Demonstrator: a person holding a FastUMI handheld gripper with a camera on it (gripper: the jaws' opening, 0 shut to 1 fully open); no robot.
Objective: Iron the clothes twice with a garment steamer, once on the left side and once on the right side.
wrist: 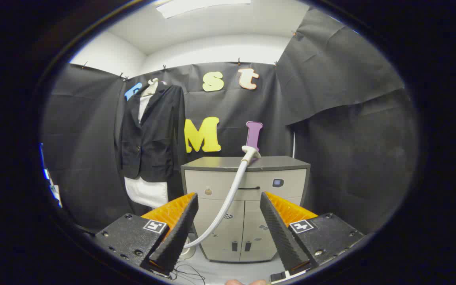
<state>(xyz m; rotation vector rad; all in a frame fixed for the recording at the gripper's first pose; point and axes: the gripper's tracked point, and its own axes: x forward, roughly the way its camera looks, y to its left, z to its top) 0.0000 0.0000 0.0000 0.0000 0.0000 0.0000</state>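
I'm holding the tool (228, 233) with its fingers spread wide apart, gripping nothing. Beyond them I'm seeing a grey cabinet (245, 206), and the steamer (250, 152) is resting on its top at the back edge, its white hose (228, 200) curving down in front of the cabinet and passing between my fingers toward the floor. Off to the left of the cabinet, a black jacket (151, 132) over a white shirt (147, 192) is hanging against the booth wall, well apart from the steamer
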